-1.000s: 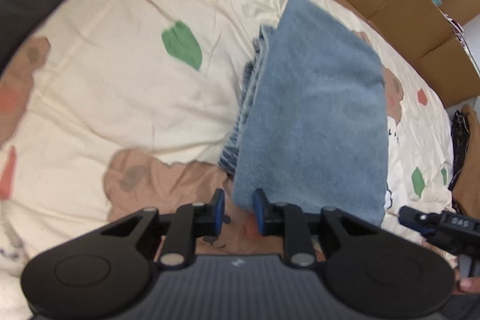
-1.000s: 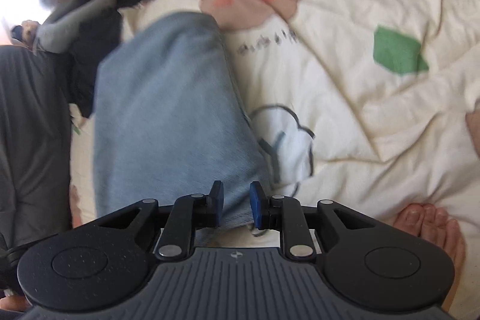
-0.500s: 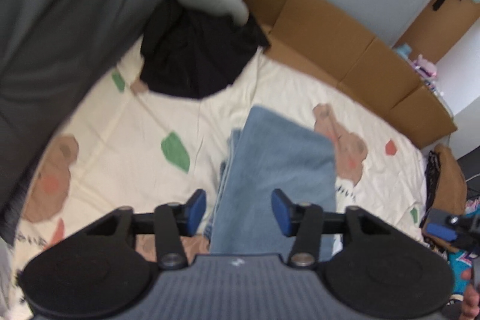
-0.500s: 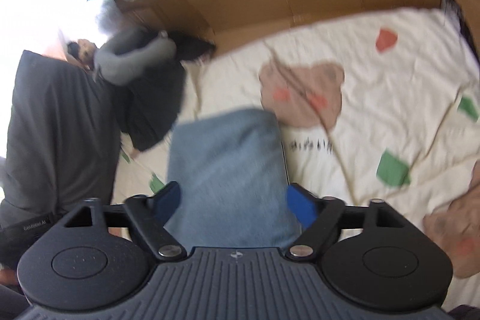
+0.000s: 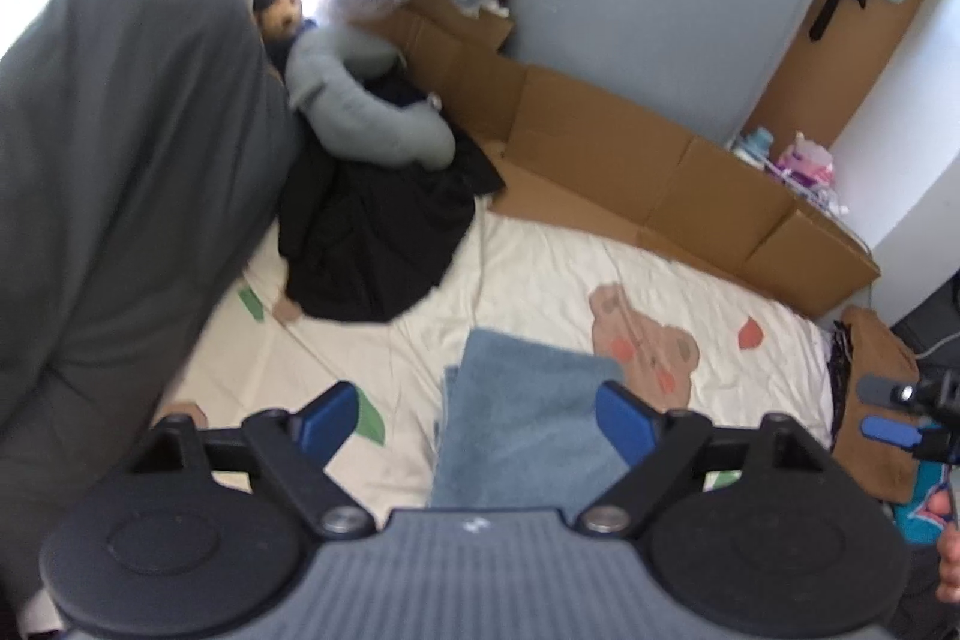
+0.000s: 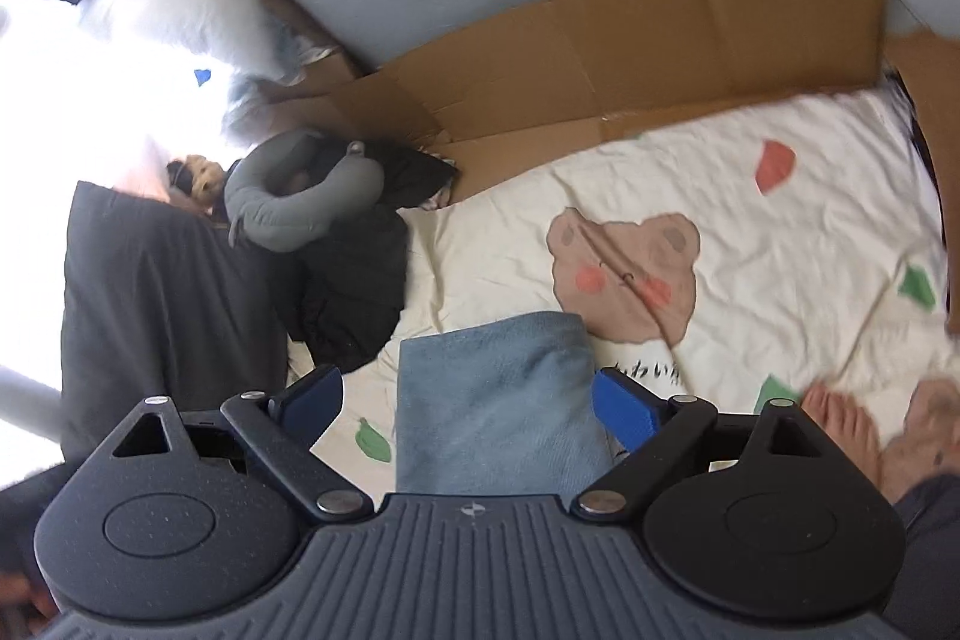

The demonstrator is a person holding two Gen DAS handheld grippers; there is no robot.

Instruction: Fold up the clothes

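A folded blue garment (image 5: pixel 528 418) lies flat on the cream bedsheet (image 5: pixel 540 268) with bear prints. My left gripper (image 5: pixel 477 421) hovers well above it, wide open, nothing between its blue pads. In the right wrist view the same blue garment (image 6: pixel 498 400) lies below my right gripper (image 6: pixel 468 409), which is also wide open and empty. The right gripper's fingertips (image 5: pixel 888 409) show at the right edge of the left wrist view.
A black garment pile (image 5: pixel 378 244) and a grey neck pillow (image 5: pixel 366 118) lie at the bed's far left. A dark grey duvet (image 5: pixel 120 172) fills the left side. Cardboard sheets (image 5: pixel 630 172) line the wall. A bare foot (image 6: pixel 840 430) rests on the sheet at right.
Both grippers let go of the blue garment, opened wide and rose away from it; the folded garment stays on the sheet.
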